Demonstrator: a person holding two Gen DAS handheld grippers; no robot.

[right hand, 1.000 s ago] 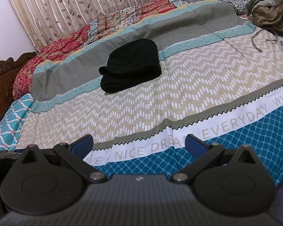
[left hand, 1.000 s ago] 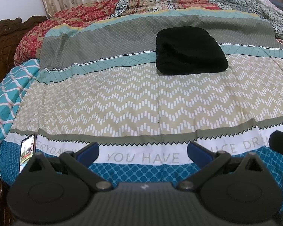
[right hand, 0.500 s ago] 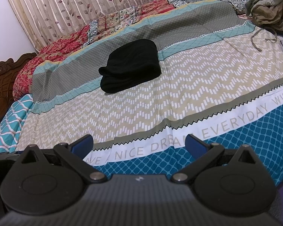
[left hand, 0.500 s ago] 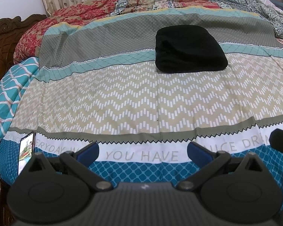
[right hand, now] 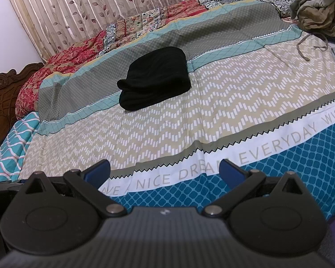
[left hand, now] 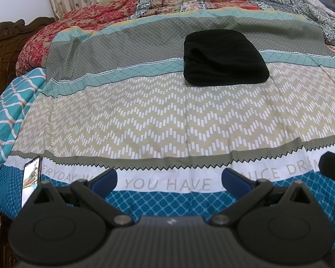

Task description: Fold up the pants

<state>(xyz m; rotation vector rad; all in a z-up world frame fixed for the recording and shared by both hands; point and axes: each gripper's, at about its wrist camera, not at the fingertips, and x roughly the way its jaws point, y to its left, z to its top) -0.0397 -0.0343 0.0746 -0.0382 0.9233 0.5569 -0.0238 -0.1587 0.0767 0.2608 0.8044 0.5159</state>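
Note:
The black pants (left hand: 223, 57) lie folded into a compact bundle on the bed, far ahead and a little right in the left wrist view, and left of centre in the right wrist view (right hand: 155, 80). My left gripper (left hand: 169, 182) is open and empty, held over the bed's near edge, well short of the pants. My right gripper (right hand: 165, 170) is open and empty too, also at the near edge. The right gripper's dark body shows at the right edge of the left wrist view (left hand: 333, 169).
A patterned bedsheet (left hand: 145, 116) covers the bed. A lit phone (left hand: 31, 178) lies at the near left corner. A carved wooden headboard (right hand: 2, 102) stands at the left. A heap of olive clothes (right hand: 317, 6) lies at the far right. Curtains (right hand: 78, 11) hang behind.
Both views have shifted only slightly. The pants have not moved and both grippers stay open.

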